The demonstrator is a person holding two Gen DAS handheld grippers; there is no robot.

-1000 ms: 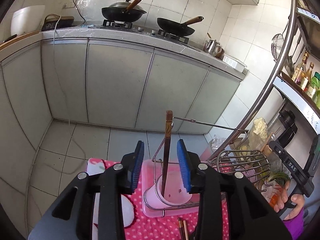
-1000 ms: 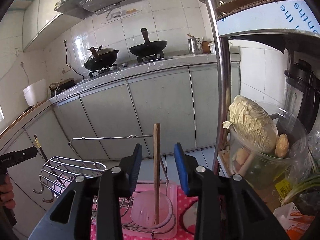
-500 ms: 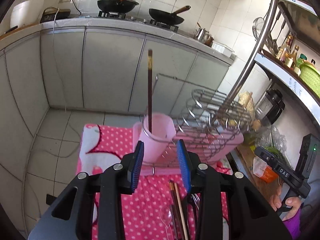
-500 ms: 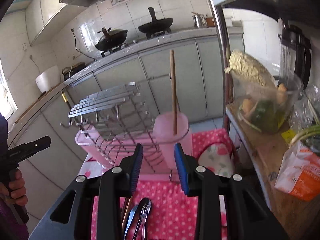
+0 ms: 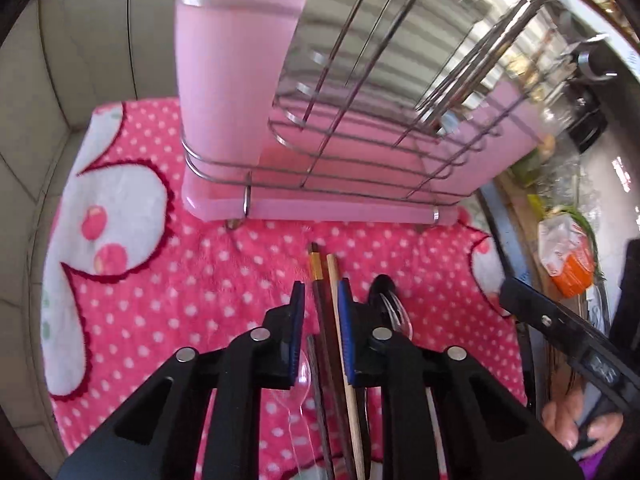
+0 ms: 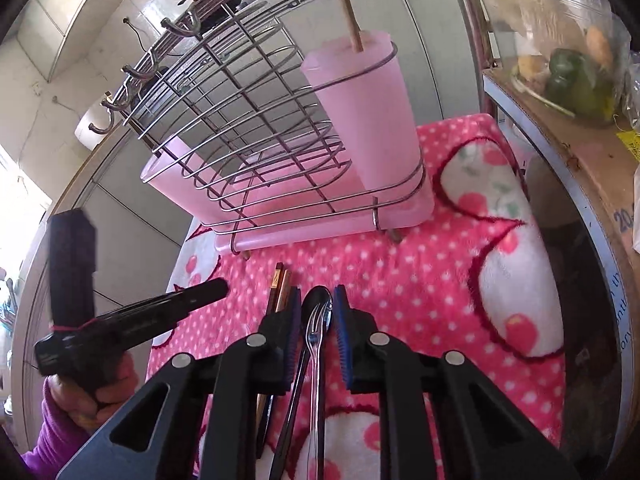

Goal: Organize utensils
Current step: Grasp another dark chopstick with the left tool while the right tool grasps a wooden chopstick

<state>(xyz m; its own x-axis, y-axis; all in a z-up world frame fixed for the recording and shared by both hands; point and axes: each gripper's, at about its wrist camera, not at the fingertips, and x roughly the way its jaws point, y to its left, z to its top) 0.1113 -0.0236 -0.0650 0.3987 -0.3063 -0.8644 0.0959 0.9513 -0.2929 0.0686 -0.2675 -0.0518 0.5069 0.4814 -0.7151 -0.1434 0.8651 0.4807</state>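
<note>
1. The left gripper (image 5: 320, 300) is low over the pink dotted cloth (image 5: 200, 280), its jaws narrow, with a dark chopstick (image 5: 320, 300) and a pale wooden chopstick (image 5: 335, 292) lying between the blue pads; whether the pads touch them I cannot tell.
2. A clear plastic spoon (image 5: 302, 380) lies under the left pad, at 7 o'clock from the chopstick tips.
3. The right gripper (image 6: 316, 312) has narrow jaws around a dark spoon (image 6: 318, 304) and a clear fork (image 6: 316, 336) on the cloth; contact is unclear.
4. The wire rack (image 6: 248, 120) stands at 12 o'clock, beyond the utensils.
5. Its pink holder cup (image 6: 368, 120) holds one wooden chopstick (image 6: 346, 4), upright and slightly tilted.
</note>
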